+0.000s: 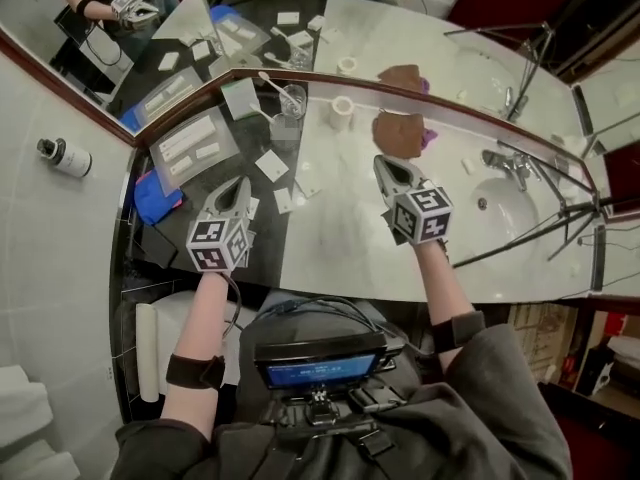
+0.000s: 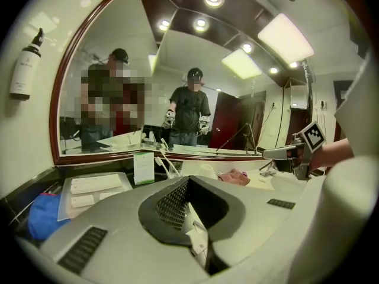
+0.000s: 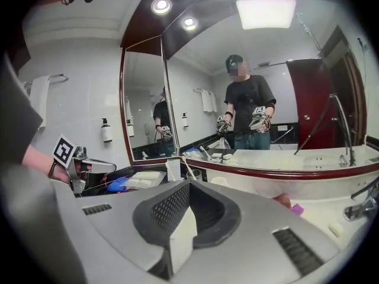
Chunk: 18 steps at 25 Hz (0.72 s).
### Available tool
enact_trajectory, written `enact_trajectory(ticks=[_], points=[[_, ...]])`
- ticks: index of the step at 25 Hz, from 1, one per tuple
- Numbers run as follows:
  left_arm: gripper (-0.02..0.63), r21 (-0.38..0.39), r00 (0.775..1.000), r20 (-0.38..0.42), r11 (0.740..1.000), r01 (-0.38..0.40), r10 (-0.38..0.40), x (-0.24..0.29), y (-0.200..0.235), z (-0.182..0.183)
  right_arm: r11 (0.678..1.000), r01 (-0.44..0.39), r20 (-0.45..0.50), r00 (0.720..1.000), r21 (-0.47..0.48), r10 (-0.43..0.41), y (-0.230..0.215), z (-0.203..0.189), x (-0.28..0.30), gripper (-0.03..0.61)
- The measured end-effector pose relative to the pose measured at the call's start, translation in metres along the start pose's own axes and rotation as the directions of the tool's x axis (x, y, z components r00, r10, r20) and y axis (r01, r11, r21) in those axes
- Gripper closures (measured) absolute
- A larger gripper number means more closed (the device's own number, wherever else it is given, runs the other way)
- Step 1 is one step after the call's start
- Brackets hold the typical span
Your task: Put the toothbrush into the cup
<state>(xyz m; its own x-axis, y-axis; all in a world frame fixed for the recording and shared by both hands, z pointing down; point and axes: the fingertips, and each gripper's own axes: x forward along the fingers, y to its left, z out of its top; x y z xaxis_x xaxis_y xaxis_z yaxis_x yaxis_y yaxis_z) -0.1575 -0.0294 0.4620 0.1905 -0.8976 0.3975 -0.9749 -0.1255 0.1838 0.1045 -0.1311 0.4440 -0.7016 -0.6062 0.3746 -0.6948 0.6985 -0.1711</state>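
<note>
A clear glass cup stands at the back of the counter near the mirror, and a white toothbrush leans in it, handle end up. The left gripper view shows the toothbrush ahead, as does the right gripper view, with the cup below it. My left gripper hovers over the counter's dark left part, shut and empty. My right gripper hovers over the white counter, well in front and to the right of the cup, also shut with nothing in it. Each gripper shows in the other's view: right gripper, left gripper.
A small white ring-shaped item and a brown cloth lie right of the cup. Sink and faucet are at the right. A tray of sachets, a blue cloth and a card sit left. Tripod legs cross the right side.
</note>
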Motion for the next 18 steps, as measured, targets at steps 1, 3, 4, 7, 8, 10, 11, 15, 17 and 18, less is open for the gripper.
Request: enact_trajectory(ticks=[1,3,4,7,8,10,11,15,17,18], points=[[0.611,0.006,1.000,-0.006,1.000,0.008,-0.007,-0.001,-0.003,-0.001,1.000,0.012,0.001,1.000,0.014,-0.012,-0.005,-0.002,-0.008,0.569],[0.611,0.012,1.000,-0.013,1.000,0.022,-0.022,-0.002,-0.011,-0.003,0.999,0.033,0.000,0.999,0.039,-0.033,-0.011,-0.009,-0.022,0.569],[0.611,0.014,0.999,-0.015,0.999,0.030,-0.030,-0.002,-0.015,-0.003,0.998,0.042,0.000,0.999,0.051,-0.043,-0.013,-0.013,-0.029,0.569],[0.611,0.023,0.998,-0.016,0.998,0.056,-0.056,-0.002,-0.032,-0.003,0.994,0.070,0.008,0.997,0.087,-0.071,-0.020,-0.025,-0.049,0.569],[0.611,0.026,0.998,-0.016,0.998,0.065,-0.065,-0.002,-0.038,-0.003,0.992,0.078,0.012,0.997,0.100,-0.080,-0.023,-0.029,-0.056,0.569],[0.611,0.032,0.996,-0.020,0.996,0.084,-0.083,0.000,-0.049,-0.004,0.988,0.095,0.015,0.995,0.121,-0.097,-0.027,-0.038,-0.067,0.569],[0.611,0.033,0.995,-0.023,0.995,0.093,-0.092,0.000,-0.054,-0.005,0.986,0.105,0.016,0.994,0.131,-0.108,-0.030,-0.042,-0.072,0.569],[0.611,0.037,0.993,-0.032,0.993,0.112,-0.111,0.001,-0.063,-0.009,0.975,0.136,0.020,0.990,0.173,-0.142,-0.041,-0.054,-0.084,0.569],[0.612,0.060,0.994,-0.034,0.992,0.110,-0.108,0.000,-0.065,-0.010,0.973,0.140,0.024,0.989,0.181,-0.146,-0.043,-0.058,-0.087,0.569],[0.612,0.074,0.994,-0.037,0.992,0.107,-0.104,-0.001,-0.065,-0.011,0.973,0.141,0.024,0.989,0.183,-0.147,-0.043,-0.060,-0.087,0.569]])
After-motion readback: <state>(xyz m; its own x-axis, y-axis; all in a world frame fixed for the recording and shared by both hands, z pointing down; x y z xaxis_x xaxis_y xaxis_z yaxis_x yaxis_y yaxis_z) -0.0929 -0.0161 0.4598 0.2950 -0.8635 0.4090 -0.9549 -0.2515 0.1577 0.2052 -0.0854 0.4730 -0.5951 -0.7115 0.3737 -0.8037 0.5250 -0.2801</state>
